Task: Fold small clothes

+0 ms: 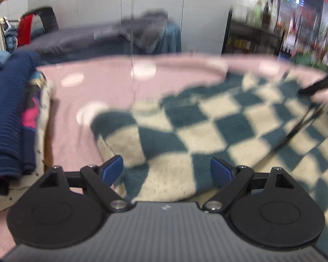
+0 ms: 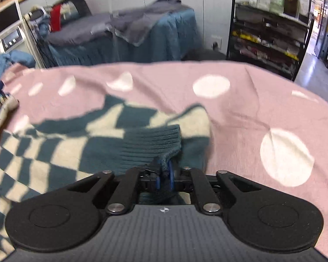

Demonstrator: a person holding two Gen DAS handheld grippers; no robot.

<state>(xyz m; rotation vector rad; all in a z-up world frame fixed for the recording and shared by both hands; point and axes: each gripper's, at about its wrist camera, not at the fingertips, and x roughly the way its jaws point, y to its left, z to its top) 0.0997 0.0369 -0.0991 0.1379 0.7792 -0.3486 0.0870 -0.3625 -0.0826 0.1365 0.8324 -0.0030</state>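
Where the pink spotted worktop (image 2: 251,109) spreads, I see a teal-and-cream checkered sweater (image 1: 185,135) lying rumpled. My left claw (image 1: 166,170) gapes wide, empty, over its near edge. My right claw (image 2: 164,174) pinches the ribbed teal cuff (image 2: 146,146). Left view blurred; folded clothes pile (image 1: 8,113) cropped.

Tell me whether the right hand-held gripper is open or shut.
Shut: the right hand-held gripper pinches the checkered sweater's ribbed teal edge between its blue pads.
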